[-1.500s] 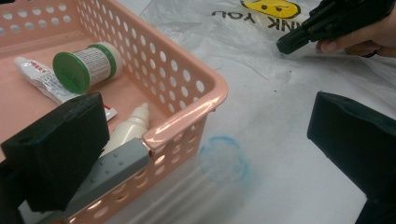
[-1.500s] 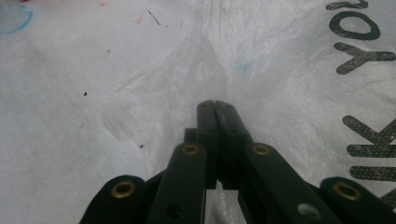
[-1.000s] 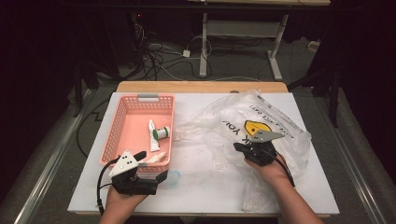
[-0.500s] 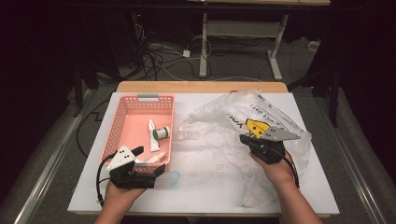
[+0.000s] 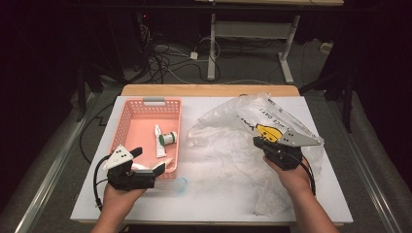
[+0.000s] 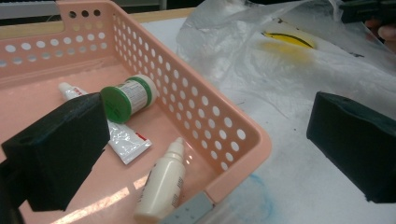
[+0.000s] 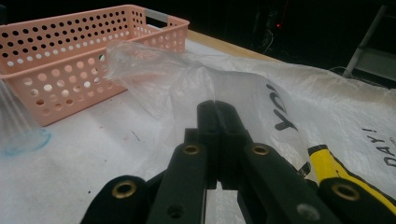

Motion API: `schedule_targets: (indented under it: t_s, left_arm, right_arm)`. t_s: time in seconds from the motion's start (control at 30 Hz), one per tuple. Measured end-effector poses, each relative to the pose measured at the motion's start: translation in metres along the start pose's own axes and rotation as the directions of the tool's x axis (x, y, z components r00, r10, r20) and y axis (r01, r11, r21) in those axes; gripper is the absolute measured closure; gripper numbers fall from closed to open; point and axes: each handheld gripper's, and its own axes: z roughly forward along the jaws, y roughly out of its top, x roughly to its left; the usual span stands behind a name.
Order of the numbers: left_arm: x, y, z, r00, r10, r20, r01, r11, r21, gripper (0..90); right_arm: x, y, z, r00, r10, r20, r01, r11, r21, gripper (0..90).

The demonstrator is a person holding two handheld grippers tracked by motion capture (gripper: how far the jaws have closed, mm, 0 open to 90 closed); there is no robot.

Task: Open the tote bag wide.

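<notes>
Near the tabletop's front edge, the left gripper (image 5: 148,170) gapes wide, empty, at the pink basket's (image 5: 127,118) front corner. Toward the right edge, the right gripper (image 5: 257,141) is clenched on the clear plastic bag (image 5: 228,145), which sprawls across the white tabletop (image 5: 218,204). Black bag lettering reads partly "DAY!". Beyond, cables trail over a dark floor.

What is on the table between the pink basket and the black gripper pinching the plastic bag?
Crumpled clear plastic bag on the white table, seen in the high view between the pink basket and the right gripper.
</notes>
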Motion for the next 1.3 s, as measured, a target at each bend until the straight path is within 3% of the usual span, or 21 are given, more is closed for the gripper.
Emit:
schedule_targets:
  t_s: [0.27,0.57,0.7,1.03,1.3]
  left_arm:
    - [0.001,0.011,0.006,0.9999,-0.006,-0.016,0.006,0.9996,0.027,0.0]
    - [0.012,0.028,0.013,0.9997,-0.015,-0.017,0.015,0.9998,-0.008,0.0]
    - [0.014,0.035,0.017,0.9995,-0.017,-0.026,0.016,0.9996,-0.022,0.0]
    - [0.031,0.054,0.039,0.9978,-0.002,-0.066,0.004,0.9994,0.034,0.0]
    - [0.046,0.058,0.058,0.9957,-0.033,-0.086,0.04,0.9964,0.075,0.0]
  right_arm:
    - [0.003,-0.002,-0.001,0.9999,-0.002,-0.011,0.002,1.0,0.006,90.0]
    - [0.003,-0.004,0.002,0.9999,-0.006,-0.015,0.007,1.0,0.01,90.0]
    - [0.0,-0.005,0.002,0.9997,0.021,-0.015,-0.021,1.0,-0.001,90.0]
    - [0.001,-0.006,0.002,0.9998,0.016,-0.012,-0.016,1.0,0.011,90.0]
    - [0.001,-0.006,0.002,0.9998,0.011,-0.017,-0.011,1.0,0.005,90.0]
